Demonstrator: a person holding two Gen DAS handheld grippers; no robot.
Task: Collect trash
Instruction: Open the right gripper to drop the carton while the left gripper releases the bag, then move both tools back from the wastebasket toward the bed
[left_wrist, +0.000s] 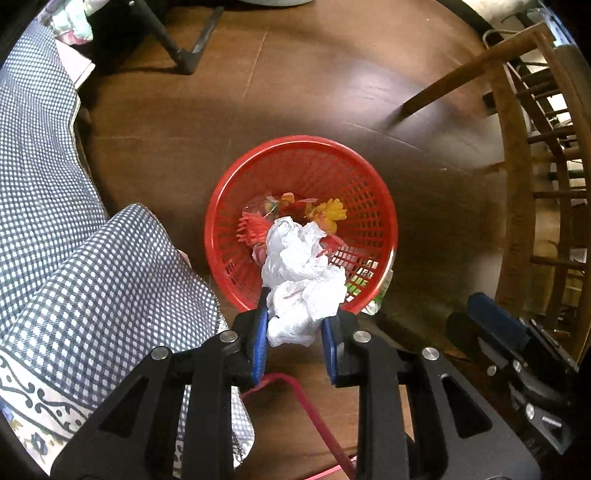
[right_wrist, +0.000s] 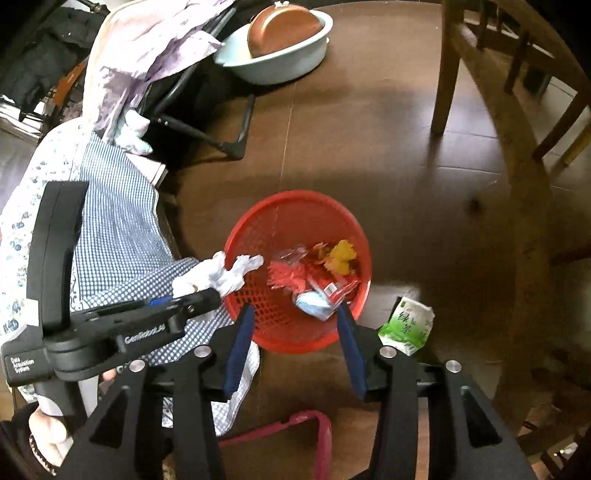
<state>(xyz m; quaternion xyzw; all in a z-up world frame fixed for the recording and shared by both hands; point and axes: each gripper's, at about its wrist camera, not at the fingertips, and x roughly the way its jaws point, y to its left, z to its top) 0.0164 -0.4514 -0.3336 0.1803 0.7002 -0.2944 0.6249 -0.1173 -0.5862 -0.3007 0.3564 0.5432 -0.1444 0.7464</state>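
A: What is lying in the red basket (left_wrist: 301, 155)?

B: It is sitting upright on the brown floor (left_wrist: 295, 92), round with slotted walls. Inside, a yellow scrap (left_wrist: 332, 211), a pink comb-like piece (left_wrist: 251, 230), a clear wrapper (right_wrist: 293, 255) and a pale blue wad (right_wrist: 314, 306) are resting on its bottom.

A: And the white paper?

B: The crumpled white tissue (left_wrist: 301, 280) is hanging over the near rim of the basket, pinched between the blue pads of the left hand-held gripper (left_wrist: 295, 341).

A: Anything lying outside?

B: A crushed green and white carton (right_wrist: 406, 326) is lying on the floor just beside the basket, on its right.
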